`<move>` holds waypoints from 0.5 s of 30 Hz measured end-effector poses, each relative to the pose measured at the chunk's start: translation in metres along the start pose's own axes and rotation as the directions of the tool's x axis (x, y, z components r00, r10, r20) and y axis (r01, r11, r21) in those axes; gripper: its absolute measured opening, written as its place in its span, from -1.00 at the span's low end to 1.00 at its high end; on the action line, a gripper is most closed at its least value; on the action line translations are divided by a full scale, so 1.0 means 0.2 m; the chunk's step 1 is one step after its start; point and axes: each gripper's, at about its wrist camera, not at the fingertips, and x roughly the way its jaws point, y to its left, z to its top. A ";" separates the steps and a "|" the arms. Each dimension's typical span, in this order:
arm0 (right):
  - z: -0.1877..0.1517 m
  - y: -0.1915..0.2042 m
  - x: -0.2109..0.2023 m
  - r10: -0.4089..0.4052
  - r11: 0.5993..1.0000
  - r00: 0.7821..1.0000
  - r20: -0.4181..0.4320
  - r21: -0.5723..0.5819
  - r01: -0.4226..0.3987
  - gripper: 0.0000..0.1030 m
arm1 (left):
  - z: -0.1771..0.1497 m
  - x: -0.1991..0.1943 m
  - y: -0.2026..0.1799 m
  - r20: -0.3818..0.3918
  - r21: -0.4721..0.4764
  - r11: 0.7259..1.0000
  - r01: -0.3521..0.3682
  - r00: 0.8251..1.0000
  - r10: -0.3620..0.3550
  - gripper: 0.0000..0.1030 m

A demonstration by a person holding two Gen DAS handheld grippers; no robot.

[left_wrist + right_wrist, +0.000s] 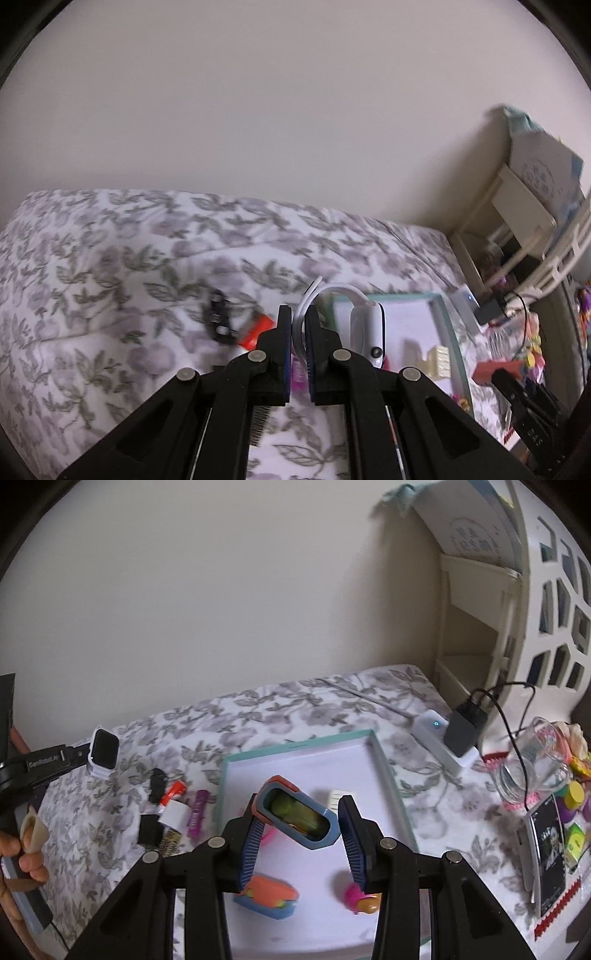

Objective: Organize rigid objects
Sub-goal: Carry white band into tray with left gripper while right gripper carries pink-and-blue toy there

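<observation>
My left gripper (298, 314) is shut on the strap of a white smartwatch (369, 332) and holds it above the bed. The watch also shows at the far left of the right wrist view (103, 752). My right gripper (299, 808) is open over a teal-rimmed white tray (384, 760). A blue and orange case (297, 818) lies between its fingers, touching the left finger (251, 842). A blue and orange toy (267, 897) and a pink toy (360, 897) lie in the tray. A cream clip (437, 363) lies there too.
On the floral bedspread (110, 277) left of the tray lie a black clip (157, 784), a red and white item (173, 794), a purple tube (197, 810) and a black block (149, 830). A power strip with charger (448, 738), a glass jar (532, 764) and a phone (550, 849) are on the right.
</observation>
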 end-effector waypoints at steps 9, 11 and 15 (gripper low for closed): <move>-0.12 -0.14 0.26 -0.012 0.998 0.988 -0.153 0.056 0.021 -0.17 | -0.16 0.28 -0.36 -0.154 0.179 0.983 0.038 0.988 -0.010 -0.87; -0.15 -0.17 0.31 -0.012 0.997 0.983 -0.183 0.073 0.026 -0.17 | -0.20 0.34 -0.42 -0.189 0.204 0.978 0.052 0.982 -0.012 -0.87; -0.19 -0.21 0.38 -0.015 0.995 0.975 -0.221 0.093 0.036 -0.17 | -0.29 0.45 -0.50 -0.246 0.242 0.969 0.050 0.969 0.012 -0.87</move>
